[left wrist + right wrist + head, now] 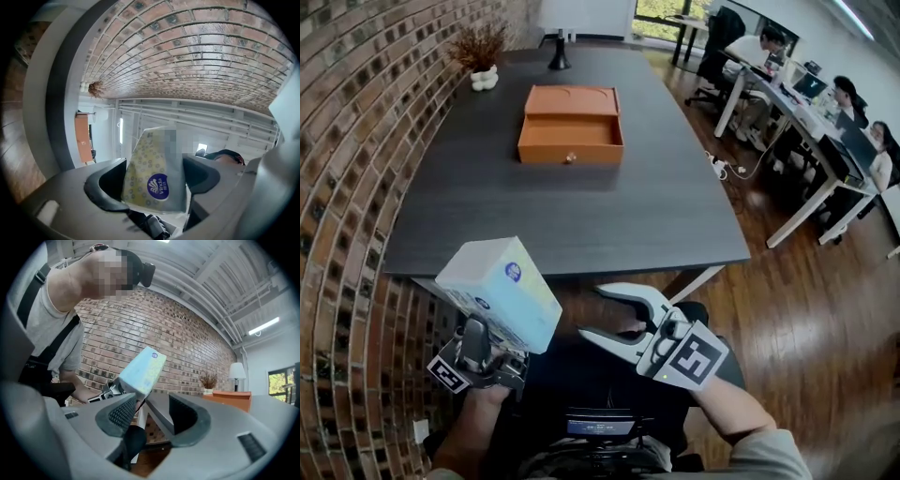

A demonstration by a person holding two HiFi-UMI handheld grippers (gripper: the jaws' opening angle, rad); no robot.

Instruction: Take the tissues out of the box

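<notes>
The tissue pack (151, 165) is labelled "Vinda".

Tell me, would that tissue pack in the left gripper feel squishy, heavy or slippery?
Probably squishy: the tissue pack looks film-wrapped, not cardboard. Likely light: the left gripper holds it aloft by one end. The glossy wrap could slip.

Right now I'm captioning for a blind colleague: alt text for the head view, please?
The left tongs grip a tilted pale blue-and-yellow soft tissue pack before the dark grey table. The right tongs stand open and empty beside it; an orange rectangular box sits on the table.
</notes>
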